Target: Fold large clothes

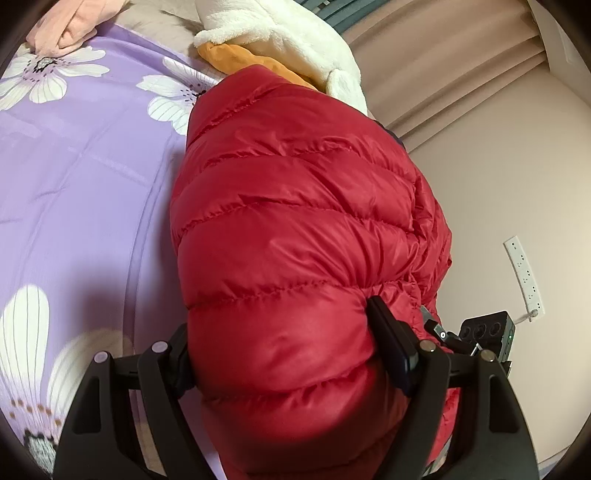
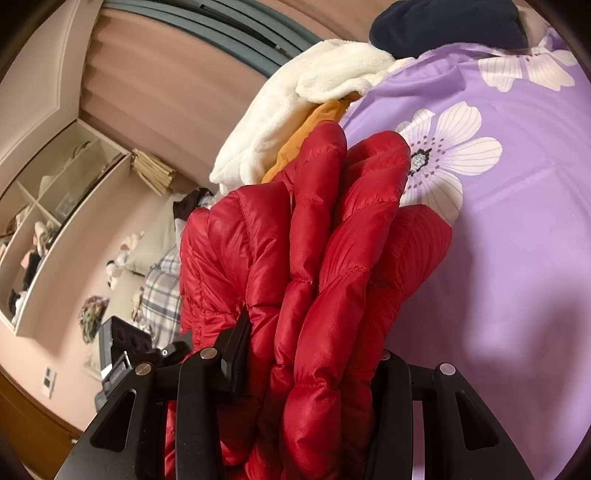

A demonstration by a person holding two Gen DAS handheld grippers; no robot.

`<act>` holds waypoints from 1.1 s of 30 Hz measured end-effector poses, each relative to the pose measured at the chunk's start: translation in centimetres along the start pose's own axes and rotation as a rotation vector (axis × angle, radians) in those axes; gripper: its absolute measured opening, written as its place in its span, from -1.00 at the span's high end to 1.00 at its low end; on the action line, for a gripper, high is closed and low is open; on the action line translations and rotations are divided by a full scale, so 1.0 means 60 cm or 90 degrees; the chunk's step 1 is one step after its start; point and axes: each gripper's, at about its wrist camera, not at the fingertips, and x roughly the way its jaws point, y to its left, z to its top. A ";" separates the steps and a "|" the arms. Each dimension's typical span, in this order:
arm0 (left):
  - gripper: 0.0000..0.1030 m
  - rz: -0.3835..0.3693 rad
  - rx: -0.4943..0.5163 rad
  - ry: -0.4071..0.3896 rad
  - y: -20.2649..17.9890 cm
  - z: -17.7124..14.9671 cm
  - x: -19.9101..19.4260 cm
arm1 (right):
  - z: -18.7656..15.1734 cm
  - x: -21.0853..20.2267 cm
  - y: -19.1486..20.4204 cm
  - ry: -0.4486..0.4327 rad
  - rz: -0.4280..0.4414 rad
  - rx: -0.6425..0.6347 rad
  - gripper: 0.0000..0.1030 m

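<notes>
Right up close, my left tongs (image 1: 280, 354) are clenched on a thick fold of the red puffer jacket (image 1: 295, 229), with 1 finger (image 1: 388, 343) pressed into the quilted fabric on the right and the other mostly buried behind the bulge on the left. My right tongs (image 2: 314, 369) are likewise clamped on the same jacket (image 2: 332, 240), gripping several bunched quilted layers; 1 finger (image 2: 236, 354) shows on the left of the bundle, the opposite one is hidden by fabric. From both wrist views the jacket fills the middle of the frame and lies over the edge of the bed, on the purple floral bedsheet (image 1: 92, 166).

Just beyond the jacket sits an orange garment (image 1: 243, 62), touching its far end, and a white fleece garment (image 1: 280, 33) lies on top of that. Further along the bed I see a pink cloth (image 1: 70, 33) in the left view and a dark navy garment (image 2: 447, 26) in the right view. Off the bed, a white power strip (image 1: 524, 277) lies on the floor, and an open shelf unit (image 2: 55, 229) stands against the far wall beside pleated curtains (image 2: 155, 74).
</notes>
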 end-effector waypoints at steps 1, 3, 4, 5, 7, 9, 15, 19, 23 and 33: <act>-0.54 0.001 0.000 0.000 0.002 0.004 0.004 | 0.001 0.002 -0.001 0.000 0.000 0.002 0.16; -0.54 0.004 0.000 0.000 0.005 0.008 0.009 | 0.000 0.004 -0.001 0.000 -0.002 0.006 0.16; -0.54 0.005 -0.002 0.001 0.009 0.011 0.015 | 0.000 0.006 -0.002 0.001 -0.003 0.008 0.16; -0.54 0.005 -0.004 0.002 0.013 0.014 0.017 | 0.000 0.007 -0.003 0.000 -0.005 0.009 0.16; -0.54 0.006 -0.010 0.006 0.021 0.016 0.024 | -0.003 0.007 -0.001 0.002 -0.008 0.013 0.16; -0.54 0.008 -0.013 0.008 0.025 0.017 0.028 | -0.007 0.007 0.001 0.004 -0.011 0.014 0.16; -0.55 0.013 -0.012 0.015 0.028 0.010 0.032 | -0.015 0.002 0.002 0.009 -0.020 0.023 0.15; -0.56 0.018 -0.010 0.018 0.029 0.010 0.034 | -0.019 0.002 0.001 0.014 -0.028 0.032 0.12; -0.58 0.022 -0.008 0.019 0.033 0.013 0.040 | -0.019 0.007 -0.002 0.017 -0.034 0.045 0.08; -0.62 0.040 -0.001 0.026 0.040 0.024 0.046 | -0.018 0.014 -0.008 0.027 -0.055 0.059 -0.07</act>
